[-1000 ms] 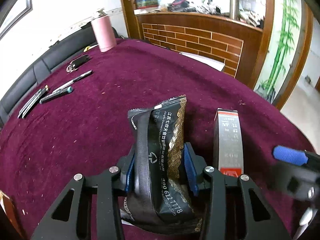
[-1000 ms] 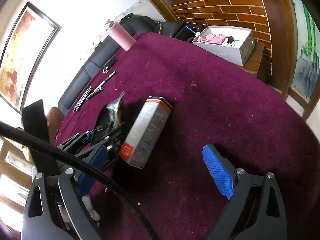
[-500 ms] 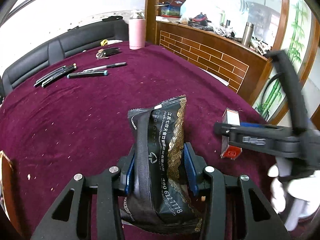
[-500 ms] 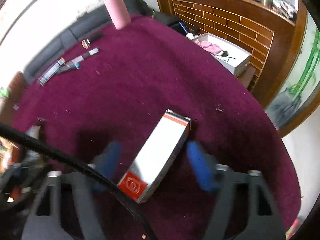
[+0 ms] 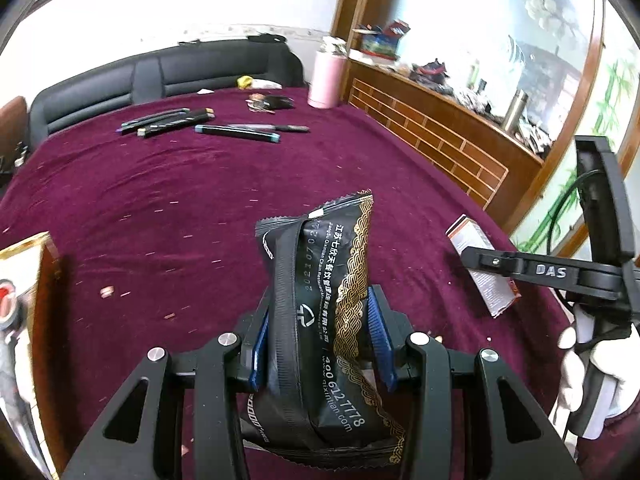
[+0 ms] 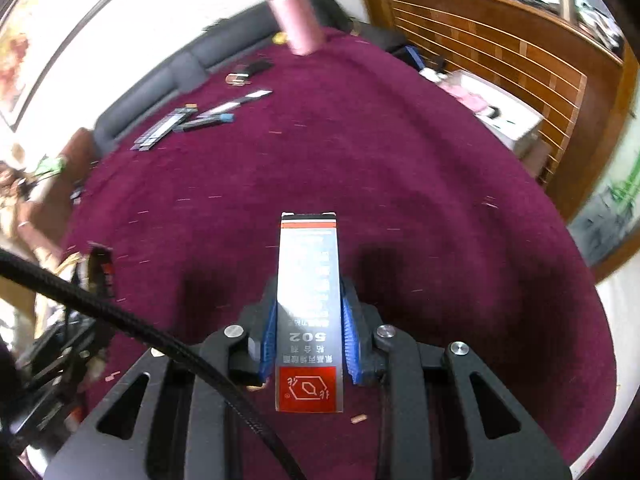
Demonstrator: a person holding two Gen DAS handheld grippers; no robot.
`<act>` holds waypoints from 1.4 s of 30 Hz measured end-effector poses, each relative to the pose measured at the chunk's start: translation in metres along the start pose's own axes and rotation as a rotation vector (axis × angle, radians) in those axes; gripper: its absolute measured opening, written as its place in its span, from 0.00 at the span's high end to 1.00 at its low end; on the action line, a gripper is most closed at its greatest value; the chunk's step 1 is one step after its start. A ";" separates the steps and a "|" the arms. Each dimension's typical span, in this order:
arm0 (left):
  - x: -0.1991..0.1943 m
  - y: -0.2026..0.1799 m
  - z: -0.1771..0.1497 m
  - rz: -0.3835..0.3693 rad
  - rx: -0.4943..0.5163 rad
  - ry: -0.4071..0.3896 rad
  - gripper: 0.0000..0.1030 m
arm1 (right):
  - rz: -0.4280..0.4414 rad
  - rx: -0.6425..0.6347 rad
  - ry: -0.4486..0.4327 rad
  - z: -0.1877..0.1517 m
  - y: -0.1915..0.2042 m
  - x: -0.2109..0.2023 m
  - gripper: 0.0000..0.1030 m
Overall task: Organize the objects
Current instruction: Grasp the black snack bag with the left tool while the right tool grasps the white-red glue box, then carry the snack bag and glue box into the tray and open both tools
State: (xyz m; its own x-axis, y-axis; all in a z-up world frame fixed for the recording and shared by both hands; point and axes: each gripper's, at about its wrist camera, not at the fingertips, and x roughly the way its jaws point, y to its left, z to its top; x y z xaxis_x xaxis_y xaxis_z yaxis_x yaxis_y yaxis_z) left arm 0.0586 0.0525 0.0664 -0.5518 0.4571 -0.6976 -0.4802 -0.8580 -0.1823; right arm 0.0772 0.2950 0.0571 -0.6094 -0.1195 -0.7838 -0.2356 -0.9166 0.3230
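I had the left gripper (image 5: 318, 344) clenched on a glossy black foil snack packet with a gold scale-patterned edge (image 5: 324, 300), its blue pads pressing both sides; the packet stood upright between the fingers, above the round table covered in deep purple cloth (image 5: 180, 208). Taking the packet as my landmark, a framed picture with a gold edge (image 5: 24, 320) sat well off to its left at the table's rim. Beyond the packet, toward the far side, lay a loose row of dark pens and markers (image 5: 200, 122), then a small dark key pouch (image 5: 274, 101), and farther right a tall pale pink metal flask (image 5: 326, 78) standing near the black sofa.

To the packet's right, the right gripper (image 6: 309, 332) was closing its jaws on a slim silver cardboard glue box with a red end panel (image 6: 309, 308); the blue pads (image 6: 267, 330) lay against both long sides of the box, which pointed straight away along the fingers, over the cloth. From the left wrist view, I saw that box (image 5: 476, 264) tilted beside the packet, well apart from it, and a white-gloved hand (image 5: 592, 372) on the handle.
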 end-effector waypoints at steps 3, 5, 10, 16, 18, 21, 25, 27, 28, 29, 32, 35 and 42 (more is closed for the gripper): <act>-0.027 0.022 -0.007 0.026 -0.048 -0.032 0.64 | 0.088 -0.052 0.003 -0.004 0.033 -0.008 0.75; -0.047 0.043 -0.015 0.049 -0.091 -0.051 0.64 | 0.148 -0.097 0.017 -0.008 0.063 -0.009 0.75; -0.088 0.092 -0.036 0.135 -0.183 -0.090 0.64 | 0.299 -0.231 0.087 -0.026 0.145 -0.002 0.75; -0.128 0.153 -0.067 0.251 -0.304 -0.118 0.63 | 0.430 -0.371 0.192 -0.052 0.241 0.023 0.75; -0.136 0.170 -0.078 0.275 -0.340 -0.118 0.63 | 0.455 -0.411 0.222 -0.060 0.266 0.030 0.75; -0.147 0.191 -0.094 0.305 -0.379 -0.113 0.63 | 0.482 -0.452 0.271 -0.076 0.299 0.044 0.75; -0.155 0.213 -0.112 0.337 -0.414 -0.100 0.63 | 0.501 -0.485 0.335 -0.099 0.328 0.060 0.75; -0.157 0.222 -0.119 0.342 -0.423 -0.091 0.63 | 0.503 -0.502 0.364 -0.111 0.335 0.066 0.75; -0.157 0.225 -0.122 0.346 -0.424 -0.084 0.63 | 0.499 -0.508 0.373 -0.113 0.337 0.069 0.75; -0.155 0.228 -0.127 0.350 -0.427 -0.075 0.63 | 0.494 -0.515 0.382 -0.116 0.341 0.073 0.75; -0.154 0.234 -0.137 0.347 -0.441 -0.054 0.63 | 0.483 -0.532 0.413 -0.127 0.349 0.081 0.75; -0.152 0.240 -0.144 0.332 -0.453 -0.038 0.63 | 0.453 -0.557 0.418 -0.135 0.355 0.085 0.75; -0.156 0.238 -0.148 0.311 -0.452 -0.056 0.62 | 0.383 -0.594 0.392 -0.143 0.362 0.088 0.75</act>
State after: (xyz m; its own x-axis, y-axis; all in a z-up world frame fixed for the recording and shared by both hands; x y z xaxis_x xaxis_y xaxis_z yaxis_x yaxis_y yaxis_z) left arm 0.1315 -0.2576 0.0298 -0.6624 0.1670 -0.7303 0.0453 -0.9641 -0.2615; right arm 0.0466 -0.1021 0.0293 -0.2309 -0.4903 -0.8404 0.4449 -0.8214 0.3569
